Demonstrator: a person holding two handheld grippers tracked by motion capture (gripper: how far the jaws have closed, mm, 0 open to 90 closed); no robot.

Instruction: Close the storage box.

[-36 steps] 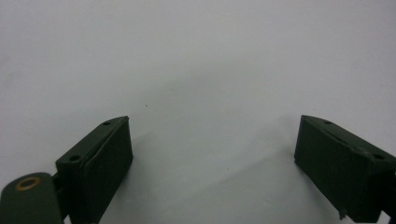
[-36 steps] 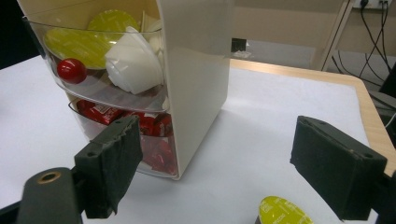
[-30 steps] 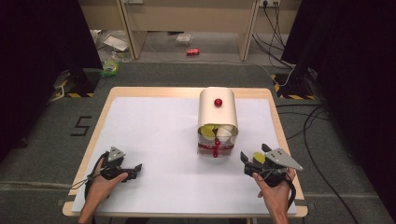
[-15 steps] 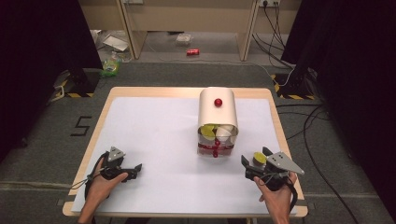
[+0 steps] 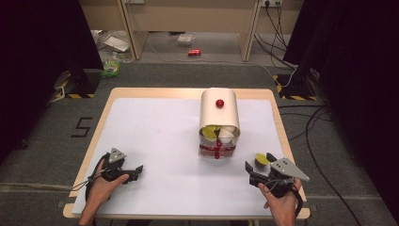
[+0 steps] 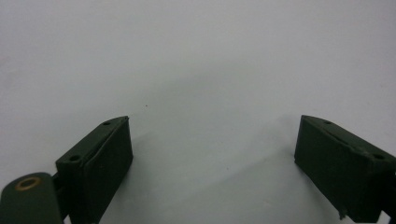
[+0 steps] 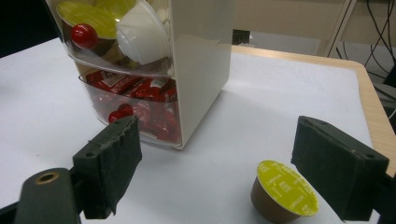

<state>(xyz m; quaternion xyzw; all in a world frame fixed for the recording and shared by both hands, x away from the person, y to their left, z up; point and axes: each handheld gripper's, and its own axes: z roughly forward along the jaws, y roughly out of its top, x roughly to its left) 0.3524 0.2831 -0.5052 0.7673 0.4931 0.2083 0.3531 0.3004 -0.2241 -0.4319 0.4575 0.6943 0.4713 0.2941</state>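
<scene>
A cream drawer box point(image 5: 219, 113) stands right of the table's middle, with a red knob point(image 5: 219, 103) on top. Its clear upper drawer point(image 7: 112, 28) holds yellow and white capsules; the lower drawer point(image 7: 140, 100) holds red packets. A brown capsule with a yellow lid point(image 5: 259, 160) point(image 7: 282, 191) sits on the white table top. My right gripper point(image 5: 259, 165) point(image 7: 217, 135) is open, and the capsule lies low between its jaws, close to the right one and untouched. My left gripper point(image 5: 138, 172) point(image 6: 212, 126) rests open at the front left with bare table between its jaws.
The white sheet covers a wooden table point(image 5: 277, 122) whose edge runs close to the right gripper. On the floor beyond the table lie a red can point(image 5: 194, 52), cables point(image 5: 310, 127) and some litter point(image 5: 113, 66).
My right gripper has drawn back a little toward the near edge, while the capsule stays on the table. The left gripper has not moved.
</scene>
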